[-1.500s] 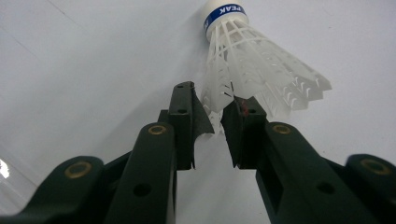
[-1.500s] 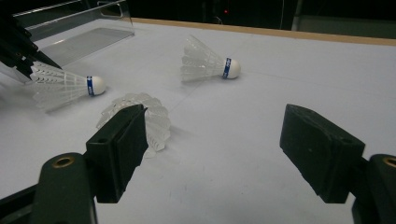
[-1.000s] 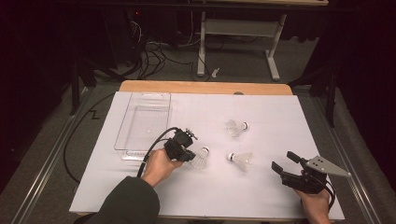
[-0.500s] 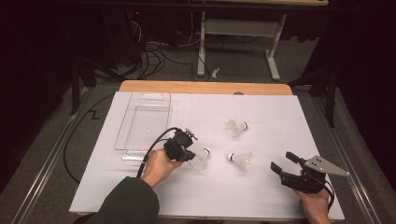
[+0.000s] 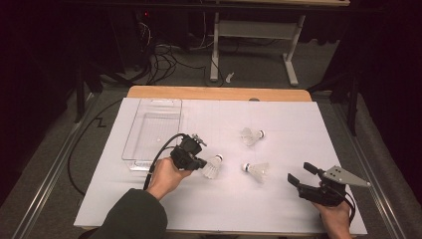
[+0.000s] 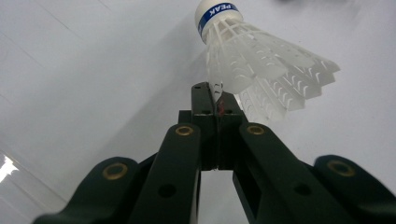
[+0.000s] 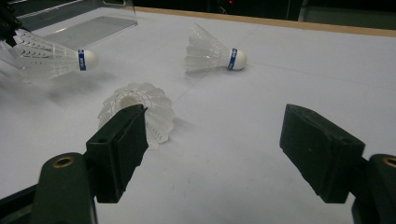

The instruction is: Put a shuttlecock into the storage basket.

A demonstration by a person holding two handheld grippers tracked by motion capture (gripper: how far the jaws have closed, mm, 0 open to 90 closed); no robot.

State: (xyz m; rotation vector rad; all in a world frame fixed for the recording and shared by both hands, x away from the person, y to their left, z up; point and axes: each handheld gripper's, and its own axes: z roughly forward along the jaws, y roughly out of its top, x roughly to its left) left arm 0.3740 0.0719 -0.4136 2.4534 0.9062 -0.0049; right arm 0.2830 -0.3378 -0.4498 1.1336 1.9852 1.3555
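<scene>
"PEAK" stands in white letters on the blue band round the cork of the shuttlecock (image 6: 261,56) in the left gripper view. The blue bands on the other two shuttlecocks in the right gripper view are too small to read.

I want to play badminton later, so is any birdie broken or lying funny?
None looks broken. The left claw pinches just one edge of a white feathered shuttlecock's skirt, which looks flimsy. Two other white shuttlecocks lie tipped on their sides on the white table.
</scene>
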